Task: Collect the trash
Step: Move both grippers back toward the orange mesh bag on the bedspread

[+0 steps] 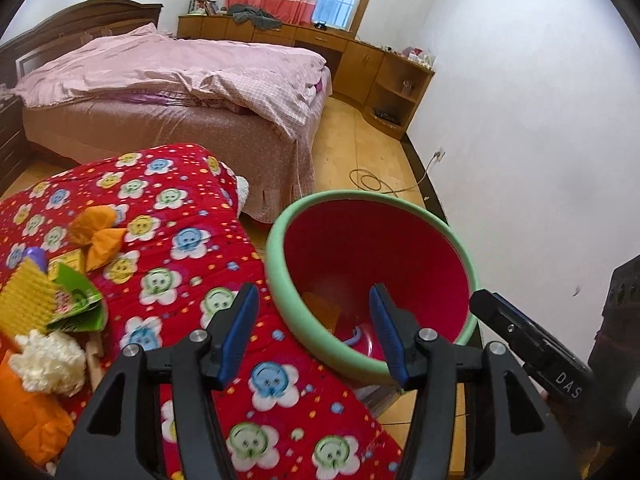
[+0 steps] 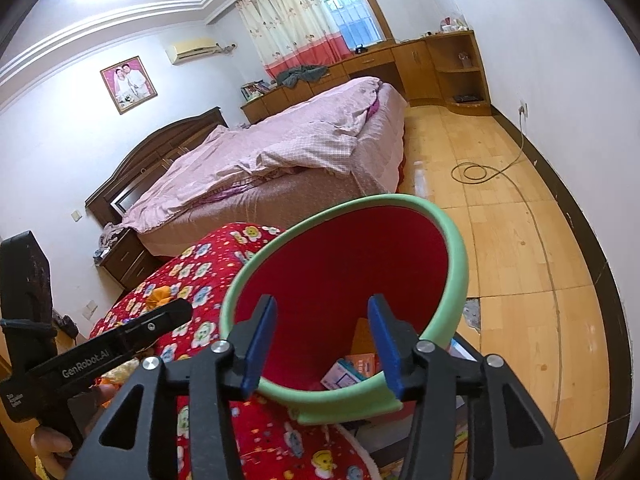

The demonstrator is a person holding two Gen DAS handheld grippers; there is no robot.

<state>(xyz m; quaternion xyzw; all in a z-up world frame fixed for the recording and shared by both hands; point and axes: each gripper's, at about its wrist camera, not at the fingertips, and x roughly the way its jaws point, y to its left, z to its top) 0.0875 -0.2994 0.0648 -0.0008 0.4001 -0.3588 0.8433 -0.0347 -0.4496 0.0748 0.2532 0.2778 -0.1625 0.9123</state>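
Left wrist view: left hand-held gripper open, empty – remaining trash lies lower left on the red blanket, bin just right. Right wrist view: right hand-held gripper open, empty over the bin – the left one is nearer the trash.

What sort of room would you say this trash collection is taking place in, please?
Most likely a home bedroom: a bed with a rumpled pink cover, a curtained window, and a wall air conditioner.
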